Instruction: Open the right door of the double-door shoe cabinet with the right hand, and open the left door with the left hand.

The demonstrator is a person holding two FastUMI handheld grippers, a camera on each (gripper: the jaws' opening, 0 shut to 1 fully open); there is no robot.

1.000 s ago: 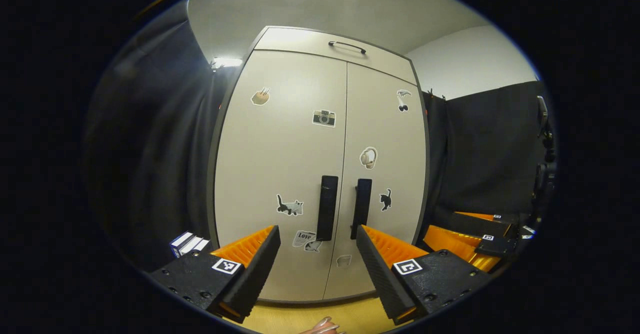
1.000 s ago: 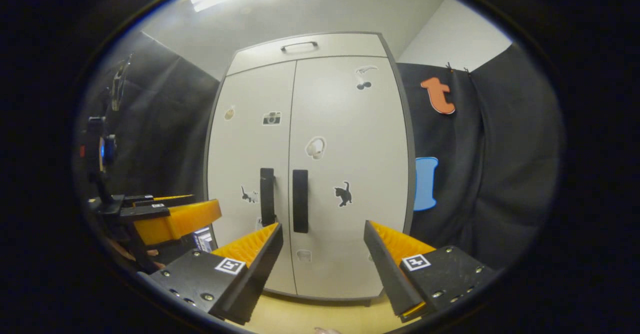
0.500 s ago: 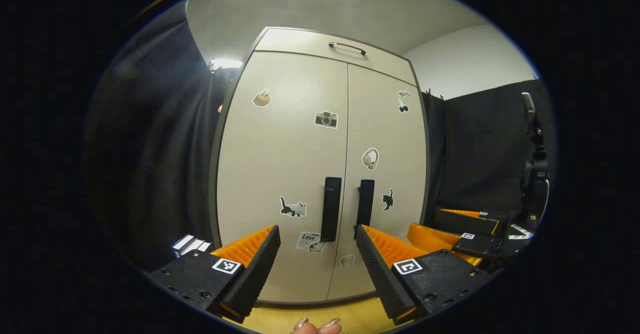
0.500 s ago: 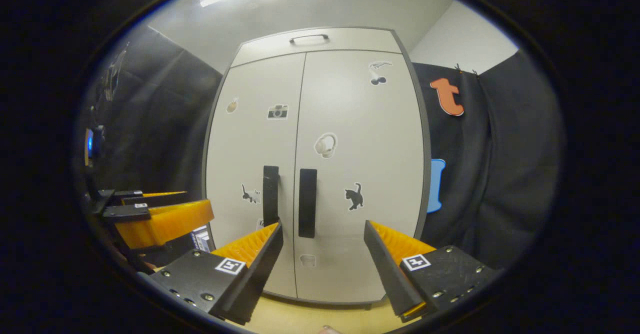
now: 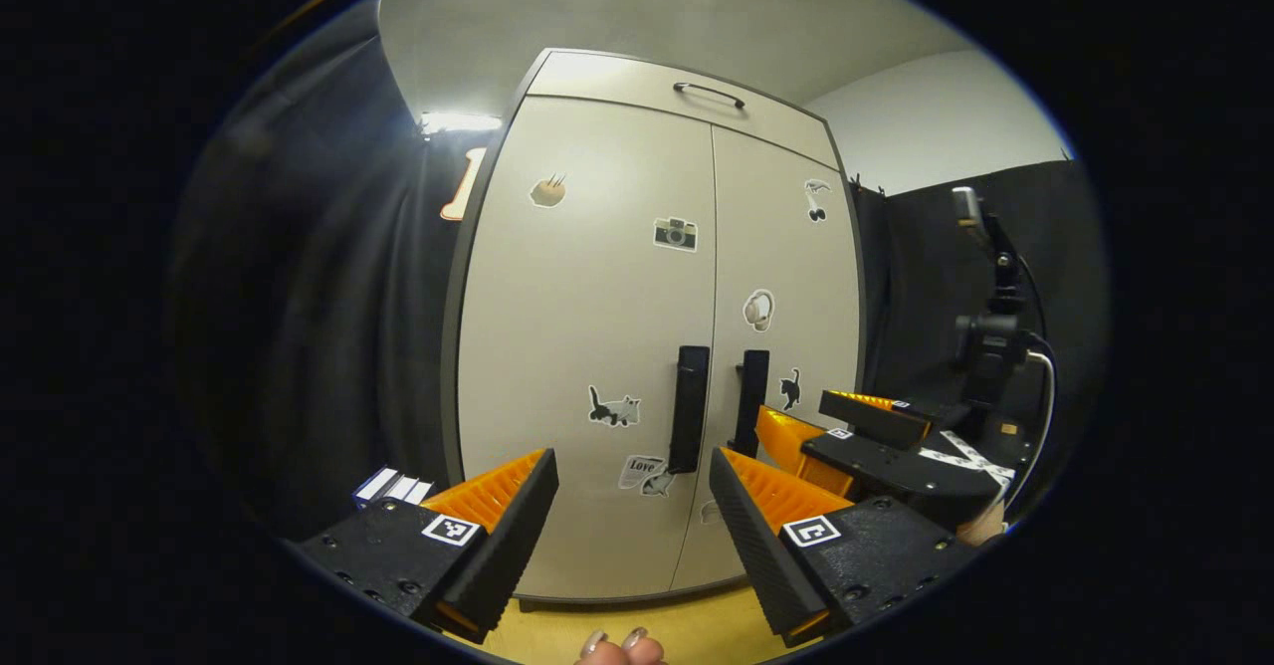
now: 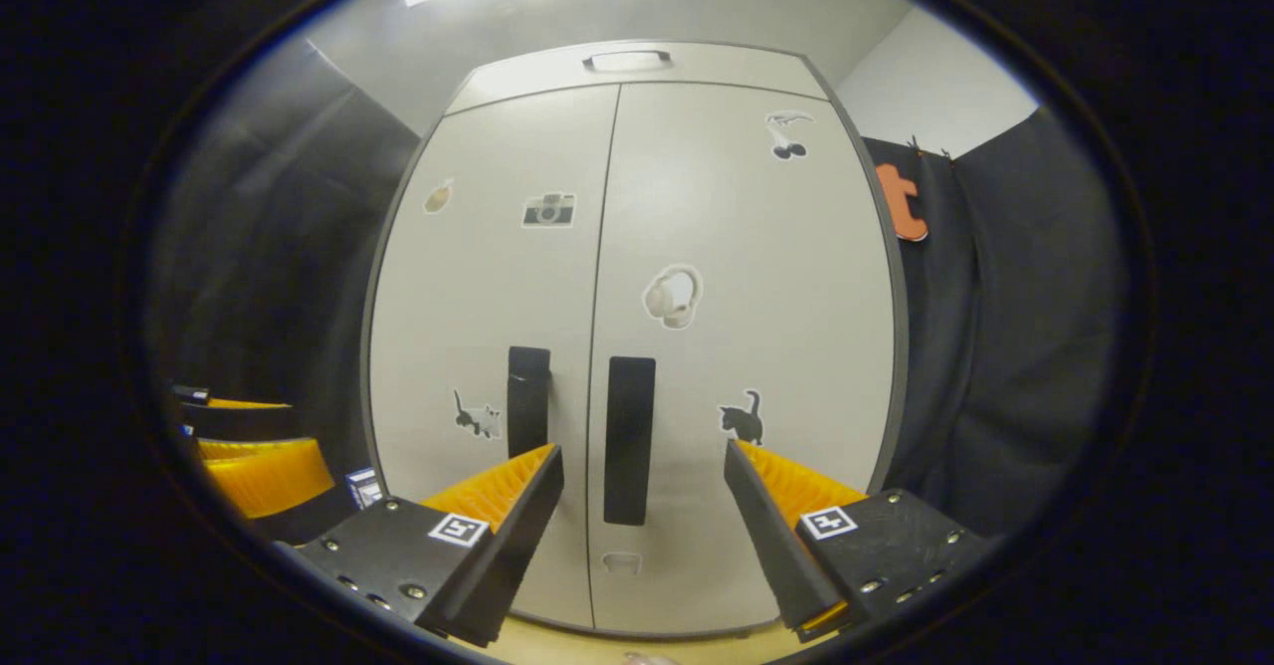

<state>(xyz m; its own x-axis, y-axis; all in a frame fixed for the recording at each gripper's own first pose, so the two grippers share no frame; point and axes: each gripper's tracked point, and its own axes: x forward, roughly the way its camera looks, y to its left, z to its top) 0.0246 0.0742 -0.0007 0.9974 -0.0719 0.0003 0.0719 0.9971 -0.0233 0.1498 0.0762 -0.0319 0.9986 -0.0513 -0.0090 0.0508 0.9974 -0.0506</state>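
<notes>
Shoe cabinet [image 6: 687,247], a tall pale-grey double-door unit dotted with small stickers, stands upright on the light wooden floor [image 5: 697,625] facing both cameras, its long axis vertical and both doors flush shut along the centre seam. Each door carries a black vertical bar handle next to that seam: the right door's handle [image 6: 629,441] sits nearly centred ahead of the right gripper [image 6: 644,506], whose fingers are spread wide and hold nothing. In the left gripper view that same gripper [image 5: 846,426] shows well forward, near the right handle but seemingly not touching it. The left gripper [image 5: 633,506], fingers likewise spread and empty, hangs farther off, with the left door's handle [image 5: 689,409] just above the gap between its fingers. By my reading the step in hand is the approach to the right door, with nothing opened yet. The next move calls for carrying the right fingers on either side of the vertical bar, closing across its narrow width, then pulling outward so the door swings on its outer edge.
</notes>
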